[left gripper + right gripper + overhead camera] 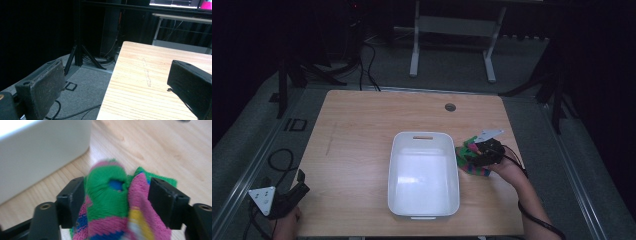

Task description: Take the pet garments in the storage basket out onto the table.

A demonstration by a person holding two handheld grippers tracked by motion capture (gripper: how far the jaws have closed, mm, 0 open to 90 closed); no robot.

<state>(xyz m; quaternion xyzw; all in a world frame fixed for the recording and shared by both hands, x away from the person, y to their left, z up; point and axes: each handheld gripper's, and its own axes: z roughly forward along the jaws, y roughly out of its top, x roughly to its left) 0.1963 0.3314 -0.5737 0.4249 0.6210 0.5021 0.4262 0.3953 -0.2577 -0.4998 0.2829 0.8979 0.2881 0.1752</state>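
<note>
Beside the white plastic bin (424, 175) on the pale wooden table (357, 145), the right gripper (117, 195) straddles a bunched striped knit cloth (112, 205) with parted jaws, so it should close centred on the bulk.

no readable text, labels or numbers

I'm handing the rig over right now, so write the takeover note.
Left gripper: open, empty, at the table's near left corner.
Right gripper: jaws apart around the striped knitted cloth; whether the pads press on it is unclear.
Cloth lies bunched on the table just right of the white bin.
Done: nothing in the bin yet.
Left: probably grip the cloth properly and move it into the bin.
</note>
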